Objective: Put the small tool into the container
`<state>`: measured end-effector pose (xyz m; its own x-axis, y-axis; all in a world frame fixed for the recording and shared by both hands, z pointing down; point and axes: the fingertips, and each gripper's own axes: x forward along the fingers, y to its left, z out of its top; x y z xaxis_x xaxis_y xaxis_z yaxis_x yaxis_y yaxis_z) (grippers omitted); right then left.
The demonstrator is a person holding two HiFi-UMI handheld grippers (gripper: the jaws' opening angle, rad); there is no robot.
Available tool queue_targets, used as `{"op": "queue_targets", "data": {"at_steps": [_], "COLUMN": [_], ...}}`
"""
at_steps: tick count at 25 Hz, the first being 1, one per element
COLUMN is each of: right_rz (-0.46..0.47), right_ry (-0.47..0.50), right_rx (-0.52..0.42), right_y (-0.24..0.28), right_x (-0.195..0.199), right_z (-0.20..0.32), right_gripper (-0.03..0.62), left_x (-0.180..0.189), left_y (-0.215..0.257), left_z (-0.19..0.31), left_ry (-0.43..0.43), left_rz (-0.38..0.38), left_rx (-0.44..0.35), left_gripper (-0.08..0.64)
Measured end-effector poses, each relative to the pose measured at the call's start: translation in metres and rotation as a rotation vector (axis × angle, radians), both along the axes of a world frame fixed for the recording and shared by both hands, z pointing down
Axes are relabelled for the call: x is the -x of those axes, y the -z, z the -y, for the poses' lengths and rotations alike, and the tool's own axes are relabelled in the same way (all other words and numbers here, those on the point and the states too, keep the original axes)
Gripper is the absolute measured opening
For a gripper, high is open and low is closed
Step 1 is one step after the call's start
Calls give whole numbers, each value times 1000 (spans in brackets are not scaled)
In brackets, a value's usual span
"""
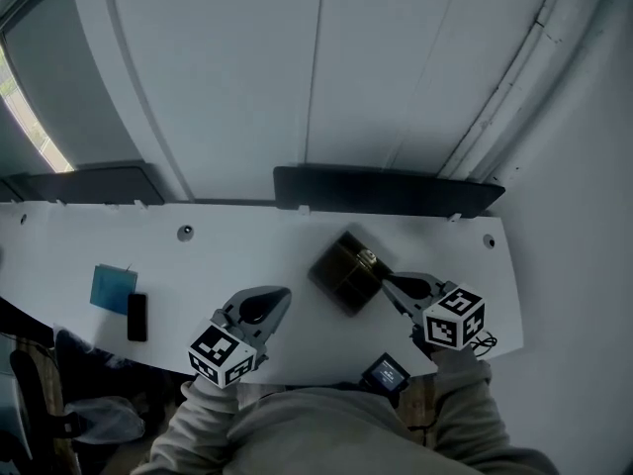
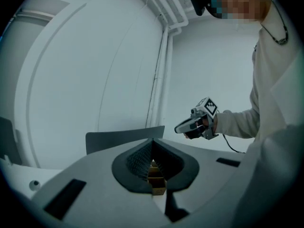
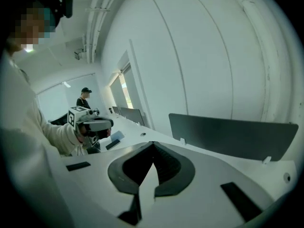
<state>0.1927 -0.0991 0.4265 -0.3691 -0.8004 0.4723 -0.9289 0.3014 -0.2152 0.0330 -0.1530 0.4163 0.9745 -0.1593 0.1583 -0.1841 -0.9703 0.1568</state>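
Dark glossy container [image 1: 346, 270]; smooth, matt white table [image 1: 247, 253]; soft grey cloth sleeve [image 1: 467, 409]

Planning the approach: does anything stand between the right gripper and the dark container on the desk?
Nothing visible does: the right gripper, shut and empty, points at the dark container from close beside it.

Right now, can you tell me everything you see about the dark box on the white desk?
The box is dark brownish and a little shiny, with a squarish top. It lies flat on the desk, turned cornerwise, just in front of the dark panel. A small pale round piece shows at its right corner. The right gripper points at that corner, jaws together; I cannot tell if it touches. I cannot tell whether the box is open either.
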Motion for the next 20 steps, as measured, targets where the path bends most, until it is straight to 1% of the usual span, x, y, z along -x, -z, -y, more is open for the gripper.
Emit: {"op": "queue_targets", "data": {"at_steps": [3, 5, 7, 8, 11, 12, 14, 17, 20], "right_rz": [-46, -48, -19, -18, -103, -120, -142, -177, -158], "right_ry": [57, 47, 21, 12, 10, 4, -31, -76, -89], "right_rx": [-68, -98, -133, -148, -165, -171, -191, -185, -187], "right_y": [27, 44, 59, 64, 69, 71, 78, 78, 78], "right_x": [12, 13, 14, 14, 11, 8, 2, -8, -8], "right_z": [-12, -16, -19, -21, -28, -32, -37, -39, -39], "right_gripper": [21, 21, 21, 21, 21, 21, 20, 20, 20], "left_x": [-1, -6, -13, -18, -30, -33, -33, -29, -24], "left_y": [9, 14, 19, 21, 25, 26, 26, 26, 28], "left_z": [2, 2, -1, -4, -23, -28, -30, -27, -24], "left_ry": [-6, -11, -18, -30, -106, -120, -116, -95, -75], "left_rz": [-27, -44, -56, -59, -53, -51, -55, -63, -72], "left_rx": [-7, -12, -20, -30, -81, -93, -97, -87, -82], "left_gripper": [2, 2, 2, 2, 2, 2, 2, 2, 2]}}
